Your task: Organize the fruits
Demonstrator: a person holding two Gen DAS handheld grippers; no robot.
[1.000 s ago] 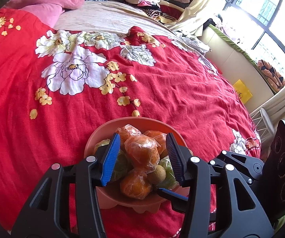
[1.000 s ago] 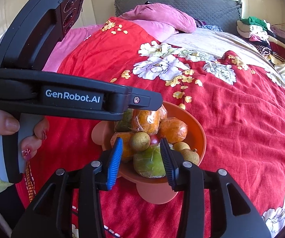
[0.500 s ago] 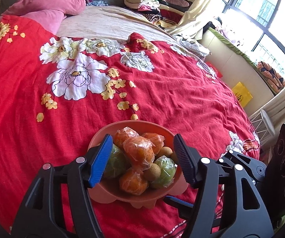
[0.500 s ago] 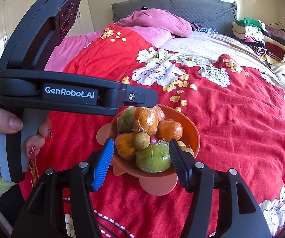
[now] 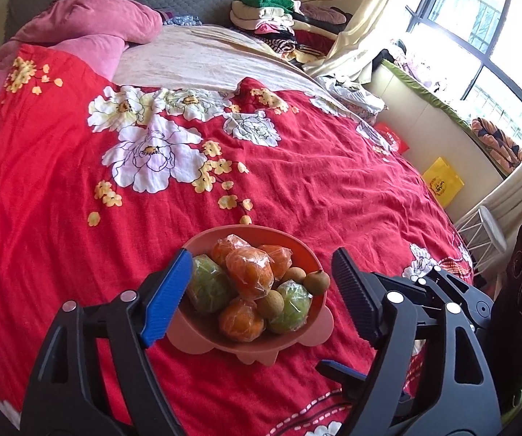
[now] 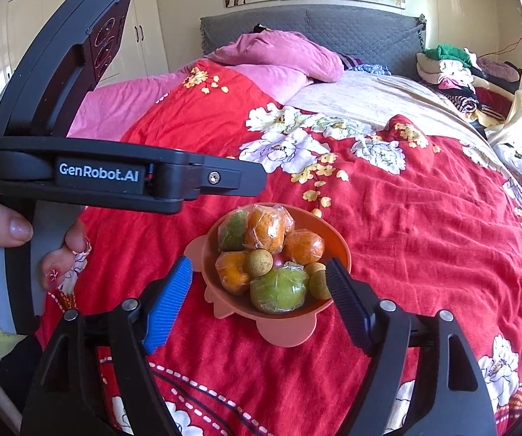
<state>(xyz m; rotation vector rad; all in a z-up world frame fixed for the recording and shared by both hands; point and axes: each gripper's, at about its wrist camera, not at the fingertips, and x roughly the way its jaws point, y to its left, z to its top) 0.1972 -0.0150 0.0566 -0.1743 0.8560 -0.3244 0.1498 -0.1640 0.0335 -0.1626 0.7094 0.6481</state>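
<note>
The left gripper [image 5: 261, 290] stood spread wide, its jaws having just been opening, with nothing pinched between them; the fruit bowl [image 5: 304, 254] merely showed through the gap, apart from the pads. The right gripper [image 6: 259, 292] was likewise spread and empty, its jaws also just opened. Both pointed down at the bowl from close by, which suggested the fruit had been gathered and let go.

The salmon-coloured bowl sat heaped with plastic-wrapped oranges [image 5: 250, 272], wrapped green fruits [image 6: 279, 290] and small brown longans [image 6: 259, 262], piled so that the round ones leaned on each other rather than rolling off. No fruit lay loose on the cover in either view, so the sorting looked nearly done.

The bowl rested on a red floral bedspread [image 5: 297, 167], soft and wrinkled, hence a slightly unsteady base. Beyond lay pink pillows [image 6: 279, 52], a grey padded headboard [image 6: 351, 29], folded clothes [image 5: 271, 18] and a bright window [image 5: 478, 36].
</note>
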